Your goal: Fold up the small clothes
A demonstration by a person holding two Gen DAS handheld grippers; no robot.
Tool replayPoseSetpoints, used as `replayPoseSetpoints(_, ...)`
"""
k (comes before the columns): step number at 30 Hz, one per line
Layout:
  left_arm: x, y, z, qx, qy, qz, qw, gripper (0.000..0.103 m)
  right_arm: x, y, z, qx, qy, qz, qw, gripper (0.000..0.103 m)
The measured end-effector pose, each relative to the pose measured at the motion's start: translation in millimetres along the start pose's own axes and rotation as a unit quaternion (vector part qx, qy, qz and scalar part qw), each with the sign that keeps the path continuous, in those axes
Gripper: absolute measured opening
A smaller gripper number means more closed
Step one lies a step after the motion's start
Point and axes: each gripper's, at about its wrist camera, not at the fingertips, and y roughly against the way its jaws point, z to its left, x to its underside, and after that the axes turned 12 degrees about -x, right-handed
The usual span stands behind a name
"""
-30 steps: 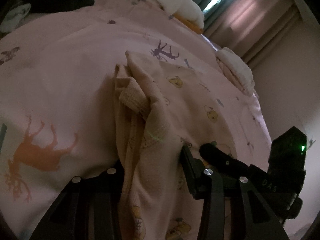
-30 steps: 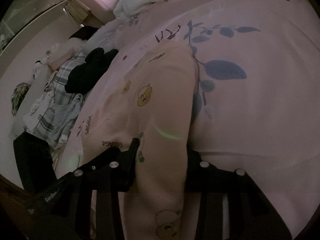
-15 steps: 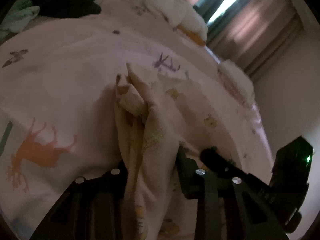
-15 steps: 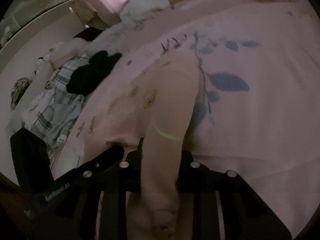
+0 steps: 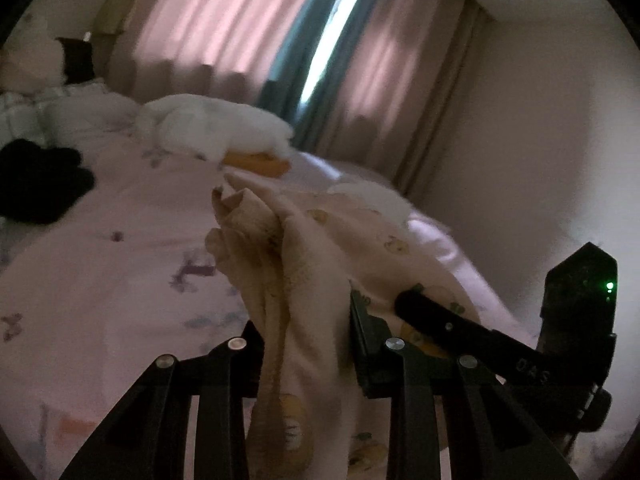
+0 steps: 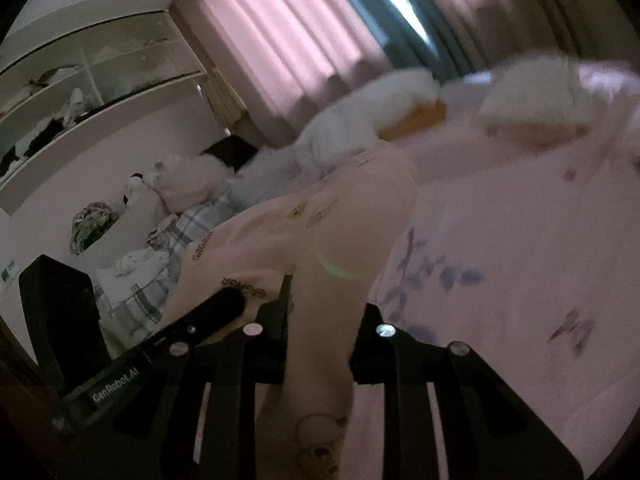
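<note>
Cream cotton garment [image 5: 304, 280] is pinched in my closing left gripper [image 5: 306, 332] and clamped right gripper [image 6: 320, 320], clear of the bed [image 5: 120, 240] to hang flat for folding.

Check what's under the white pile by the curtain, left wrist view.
An orange slab pokes out beneath the white pile, both resting on the pink bedspread. How far it runs underneath is covered, and blur hides what it is.

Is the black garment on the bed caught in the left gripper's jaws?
No. The black garment lies apart on the bedspread, while the left gripper is closing on the cream printed garment.
</note>
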Motion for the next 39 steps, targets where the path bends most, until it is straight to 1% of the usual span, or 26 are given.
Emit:
replayPoseSetpoints(1,2.5,-6.1,-3.4,0.006,0.003,0.005,1.0000,0.029,1.1,6.6,-2.2,0.006,0.005,0.002,1.000,0.022)
replayPoseSetpoints(3,20.5,-19.6,-1.1,0.009,0.010,0.025,0.9996,0.029,9.2,8.5,-10.5,0.017,0.004,0.011,1.000,0.023)
replayPoseSetpoints(6,64.2,-50.1,14.6,-0.015,0.029,0.080,0.9963,0.029,45.6,-6.0,-39.8,0.041,-0.001,0.055,0.998,0.023)
replayPoseSetpoints(7,80.6,-62.8,22.0,-0.023,0.042,0.104,0.9934,0.029,63.6,-15.5,-52.1,0.054,-0.001,0.079,0.995,0.023)
replayPoseSetpoints(8,103.6,-79.9,33.1,-0.035,0.058,0.139,0.9880,0.029,82.5,-26.9,-65.7,0.077,-0.007,0.112,0.991,0.023)
replayPoseSetpoints(10,139.7,-102.7,48.2,-0.047,0.061,0.180,0.9807,0.030,121.2,-49.5,-94.1,0.123,-0.038,0.171,0.977,0.025)
replayPoseSetpoints(11,148.0,-103.0,53.5,-0.032,0.066,0.166,0.9833,0.032,130.4,-50.8,-100.1,0.125,-0.043,0.169,0.977,0.025)
replayPoseSetpoints(12,148.0,-103.3,60.3,-0.018,0.082,0.159,0.9838,0.032,134.5,-46.5,-103.1,0.113,-0.045,0.148,0.981,0.025)
replayPoseSetpoints(13,145.6,-103.9,66.7,-0.007,0.107,0.168,0.9799,0.032,134.1,-40.5,-107.0,0.099,-0.064,0.135,0.984,0.026)
replayPoseSetpoints(14,144.2,-105.1,72.5,0.001,0.130,0.182,0.9747,0.033,132.3,-38.8,-109.7,0.096,-0.078,0.135,0.983,0.025)
replayPoseSetpoints(15,143.0,-106.5,74.7,0.005,0.134,0.188,0.9731,0.033,131.5,-39.5,-111.0,0.099,-0.081,0.137,0.982,0.025)
replayPoseSetpoints(16,143.3,-105.6,73.7,0.005,0.123,0.184,0.9752,0.033,132.3,-41.3,-111.2,0.103,-0.080,0.138,0.982,0.025)
replayPoseSetpoints(18,146.1,-100.9,65.4,-0.012,0.090,0.165,0.9821,0.034,135.8,-43.3,-108.0,0.114,-0.070,0.134,0.982,0.025)
replayPoseSetpoints(20,141.3,-101.0,61.4,-0.036,0.070,0.157,0.9844,0.038,135.3,-42.1,-98.0,0.127,-0.061,0.131,0.981,0.026)
replayPoseSetpoints(22,139.1,-101.3,59.2,-0.049,0.059,0.151,0.9856,0.040,133.9,-39.6,-93.4,0.143,-0.056,0.134,0.979,0.031)
replayPoseSetpoints(23,147.1,-91.9,52.4,-0.053,0.057,0.147,0.9860,0.043,131.0,-33.1,-94.7,0.153,-0.053,0.134,0.978,0.033)
replayPoseSetpoints(25,152.2,-83.9,50.8,-0.068,0.052,0.140,0.9864,0.046,126.4,-26.0,-91.9,0.188,-0.042,0.139,0.971,0.045)
replayPoseSetpoints(26,152.9,-81.7,49.4,-0.077,0.047,0.138,0.9863,0.049,124.5,-25.3,-90.1,0.201,-0.036,0.143,0.968,0.047)
replayPoseSetpoints(27,152.9,-80.9,47.9,-0.087,0.041,0.136,0.9860,0.051,122.2,-25.5,-87.1,0.218,-0.030,0.148,0.964,0.052)
replayPoseSetpoints(29,153.1,-82.8,47.7,-0.108,0.035,0.130,0.9850,0.063,119.9,-22.3,-89.3,0.239,-0.030,0.152,0.959,0.059)
replayPoseSetpoints(30,154.0,-80.4,48.8,-0.116,0.034,0.129,0.9843,0.065,120.2,-22.3,-90.8,0.251,-0.033,0.152,0.956,0.067)
replayPoseSetpoints(31,154.4,-80.5,49.5,-0.123,0.032,0.127,0.9837,0.071,120.8,-21.5,-93.2,0.266,-0.041,0.149,0.951,0.075)
replayPoseSetpoints(32,154.5,-80.5,49.8,-0.129,0.031,0.126,0.9832,0.075,122.0,-20.8,-95.6,0.278,-0.050,0.145,0.948,0.078)
replayPoseSetpoints(35,156.9,-79.6,52.2,-0.135,0.033,0.125,0.9824,0.081,126.3,-18.5,-98.9,0.289,-0.073,0.128,0.946,0.089)
replayPoseSetpoints(37,157.3,-80.6,51.5,-0.134,0.028,0.124,0.9828,0.083,131.0,-18.1,-98.5,0.299,-0.073,0.129,0.943,0.098)
replayPoseSetpoints(39,157.6,-80.4,50.3,-0.135,0.023,0.124,0.9828,0.084,134.2,-16.6,-95.5,0.307,-0.065,0.129,0.940,0.102)
